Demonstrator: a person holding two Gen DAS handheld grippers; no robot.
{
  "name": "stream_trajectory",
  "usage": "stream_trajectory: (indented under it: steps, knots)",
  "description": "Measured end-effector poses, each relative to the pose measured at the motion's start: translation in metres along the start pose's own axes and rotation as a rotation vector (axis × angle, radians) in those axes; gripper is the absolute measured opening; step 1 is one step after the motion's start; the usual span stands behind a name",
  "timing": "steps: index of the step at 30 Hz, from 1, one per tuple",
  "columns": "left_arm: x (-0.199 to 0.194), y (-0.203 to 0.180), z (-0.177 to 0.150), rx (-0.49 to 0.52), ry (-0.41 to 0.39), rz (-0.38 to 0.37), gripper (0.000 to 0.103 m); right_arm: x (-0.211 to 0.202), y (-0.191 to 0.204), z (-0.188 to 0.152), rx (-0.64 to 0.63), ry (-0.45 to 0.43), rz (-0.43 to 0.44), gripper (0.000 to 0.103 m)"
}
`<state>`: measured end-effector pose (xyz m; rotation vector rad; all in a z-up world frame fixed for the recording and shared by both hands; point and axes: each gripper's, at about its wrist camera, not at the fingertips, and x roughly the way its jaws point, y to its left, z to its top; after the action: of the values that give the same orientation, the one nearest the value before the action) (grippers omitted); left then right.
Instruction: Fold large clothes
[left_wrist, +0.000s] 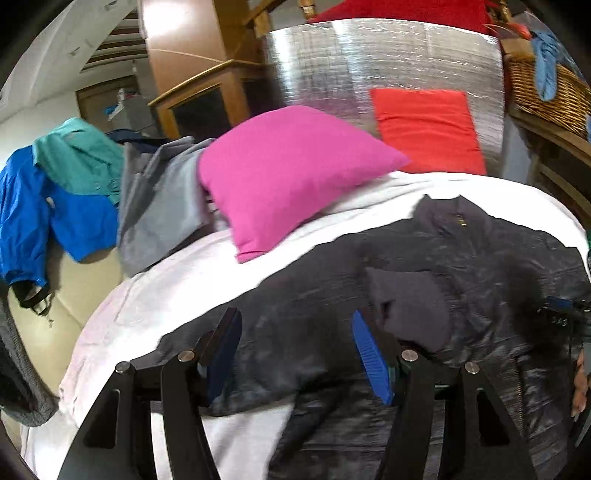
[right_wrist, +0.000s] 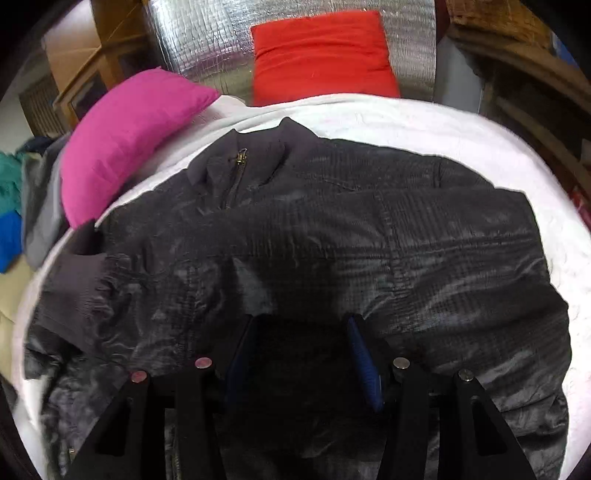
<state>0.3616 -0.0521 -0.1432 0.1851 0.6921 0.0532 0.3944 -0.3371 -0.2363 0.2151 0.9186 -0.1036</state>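
Nearby, pink cushion (right_wrist: 125, 144) borders black jacket (right_wrist: 332, 229) — both grippers' fingers (left_wrist: 371, 358) spread, pinching nothing.

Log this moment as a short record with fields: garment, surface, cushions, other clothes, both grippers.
garment: dark grey quilted zip-front jacket, spread front up, collar at the far end
surface: white bed cover
cushions: magenta square cushion beside the collar; red-orange square cushion against the silver quilted backing
other clothes: blue, teal and grey garments heaped off to one side
left hand-held gripper: open, above the jacket
right hand-held gripper: open, above the jacket
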Motion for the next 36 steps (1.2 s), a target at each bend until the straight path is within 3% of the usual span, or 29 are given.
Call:
stream_trajectory:
  steps: [6, 11, 13, 16, 19, 21, 23, 26, 29, 33, 36]
  knots:
    - [-0.001, 0.031, -0.005, -0.037, -0.008, 0.035, 0.063, -0.022, 0.024, -0.003, -0.033, -0.114, 0.050, 0.054]
    - [-0.001, 0.042, -0.007, -0.051, -0.008, 0.048, 0.064, 0.007, 0.041, -0.012, -0.097, -0.007, 0.013, 0.054]
    - [0.000, 0.044, -0.008, -0.052, -0.008, 0.054, 0.064, 0.007, 0.042, -0.009, -0.108, -0.018, 0.004, 0.055]
    - [0.006, 0.048, -0.009, -0.053, 0.009, 0.053, 0.065, -0.006, 0.035, -0.005, -0.058, -0.057, 0.072, 0.055]
    - [0.024, 0.067, -0.011, -0.113, 0.085, 0.033, 0.070, -0.019, 0.027, -0.004, -0.005, -0.096, 0.125, 0.056]
    - [0.047, 0.099, -0.019, -0.250, 0.197, -0.003, 0.070, -0.022, 0.020, 0.000, 0.047, -0.112, 0.156, 0.057]
    - [0.070, 0.141, -0.036, -0.450, 0.319, -0.045, 0.070, -0.023, 0.012, 0.002, 0.090, -0.116, 0.171, 0.060]
    - [0.088, 0.191, -0.070, -0.704, 0.433, -0.055, 0.070, -0.020, 0.010, 0.004, 0.102, -0.102, 0.167, 0.060]
    - [0.095, 0.219, -0.100, -0.863, 0.493, -0.040, 0.070, -0.020, 0.013, 0.003, 0.096, -0.092, 0.184, 0.060]
    - [0.110, 0.225, -0.125, -1.026, 0.536, -0.153, 0.070, -0.032, 0.019, -0.003, 0.057, -0.111, 0.173, 0.060]
    - [0.109, 0.221, -0.121, -1.045, 0.452, -0.148, 0.071, -0.037, 0.017, -0.006, 0.057, -0.117, 0.173, 0.060]
